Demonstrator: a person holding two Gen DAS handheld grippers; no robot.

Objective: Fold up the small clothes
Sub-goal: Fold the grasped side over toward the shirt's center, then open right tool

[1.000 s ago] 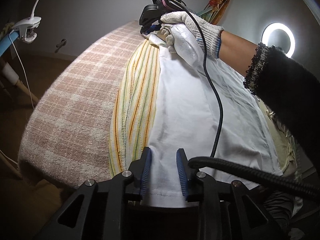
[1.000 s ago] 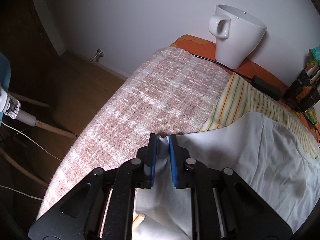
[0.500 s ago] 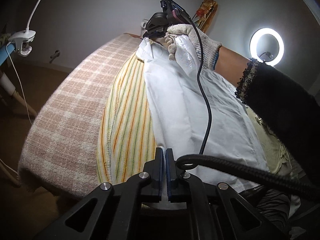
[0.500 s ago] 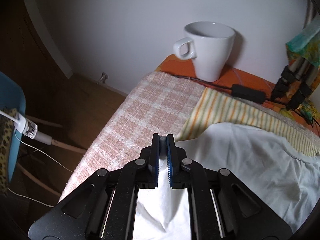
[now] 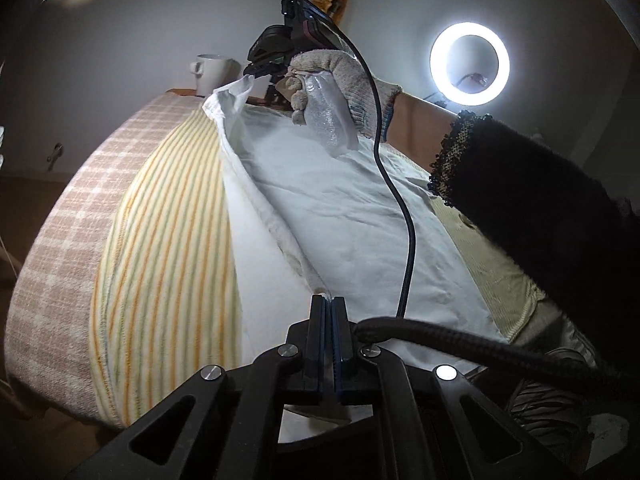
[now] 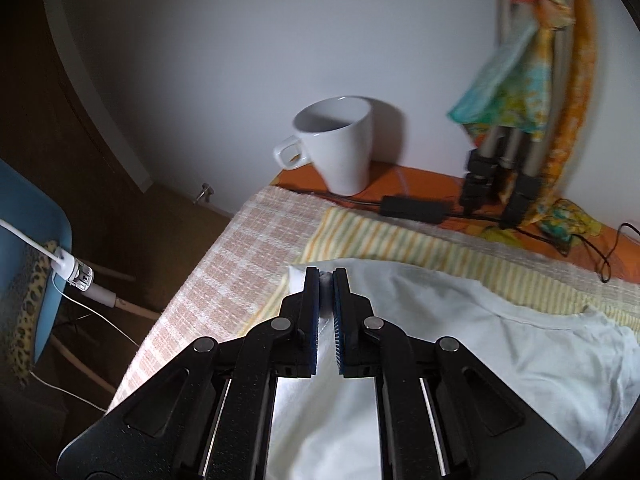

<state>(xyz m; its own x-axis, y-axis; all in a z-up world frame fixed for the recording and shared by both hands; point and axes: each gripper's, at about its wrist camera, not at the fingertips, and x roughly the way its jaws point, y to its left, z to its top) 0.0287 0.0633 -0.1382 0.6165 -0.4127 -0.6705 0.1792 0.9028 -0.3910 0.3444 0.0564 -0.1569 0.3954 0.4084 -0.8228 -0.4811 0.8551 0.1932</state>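
A white garment point(image 5: 344, 216) lies on a yellow striped towel point(image 5: 168, 232) over a pink checked cloth point(image 5: 60, 264). My left gripper point(image 5: 329, 300) is shut on the garment's near edge and holds it lifted. My right gripper point(image 5: 256, 70), held by a gloved hand point(image 5: 340, 80), is shut on the far corner of the garment and holds it raised. In the right wrist view the right gripper point(image 6: 326, 274) pinches that white corner, and the garment point(image 6: 480, 352) spreads to the right over the striped towel point(image 6: 420, 240).
A white mug point(image 6: 340, 144) stands at the table's far end on an orange surface point(image 6: 420, 178), beside a black adapter point(image 6: 412, 208) with cables and tripod legs point(image 6: 496, 184). A ring light point(image 5: 470, 62) glows at the right. A blue chair point(image 6: 28, 260) stands left.
The left gripper closed on the garment's near edge. Both grippers then lifted that edge off the striped towel, and the right gripper rose toward the mug.
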